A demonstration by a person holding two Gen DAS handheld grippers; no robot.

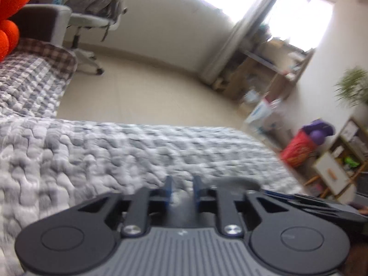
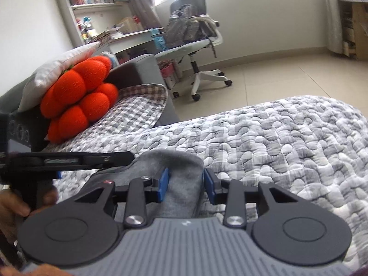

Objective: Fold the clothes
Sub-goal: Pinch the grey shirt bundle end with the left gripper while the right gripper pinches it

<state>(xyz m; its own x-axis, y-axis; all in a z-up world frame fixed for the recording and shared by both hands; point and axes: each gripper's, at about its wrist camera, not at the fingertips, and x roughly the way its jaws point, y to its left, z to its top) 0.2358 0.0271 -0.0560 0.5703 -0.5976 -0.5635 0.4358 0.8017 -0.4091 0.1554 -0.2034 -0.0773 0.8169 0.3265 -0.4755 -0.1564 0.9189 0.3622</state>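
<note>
Garment, one piece: soft grey fleece cloth (image 2: 181, 179), lying on the grey-and-white quilted bedspread (image 2: 276, 142) directly under the right gripper (image 2: 186, 185). Its long axis runs away from the camera, with the rounded far edge pointing toward the foot of the bed and the floor. The cloth passes between the two blue pads (image 2: 164, 184); both pads stand slightly off its edges, so the claw is partly open and I cannot tell whether it pinches any fabric.

Left gripper (image 1: 181, 189): two blue fingers (image 1: 169, 189) close together with a narrow gap; nothing visible between them, only bedspread beyond. This view is motion-blurred.

Seen only from the right wrist: the left gripper's black body at the left edge, held by a hand (image 2: 13, 207); one orange lobed plush cushion (image 2: 80, 96) against one pale pillow (image 2: 57, 69); one white office chair (image 2: 197, 46) with a grey bag on it.

Seen only from the left wrist: one red bag (image 1: 299, 148) with purple items, one leafy plant (image 1: 352, 87), wooden shelves (image 1: 276, 73).
</note>
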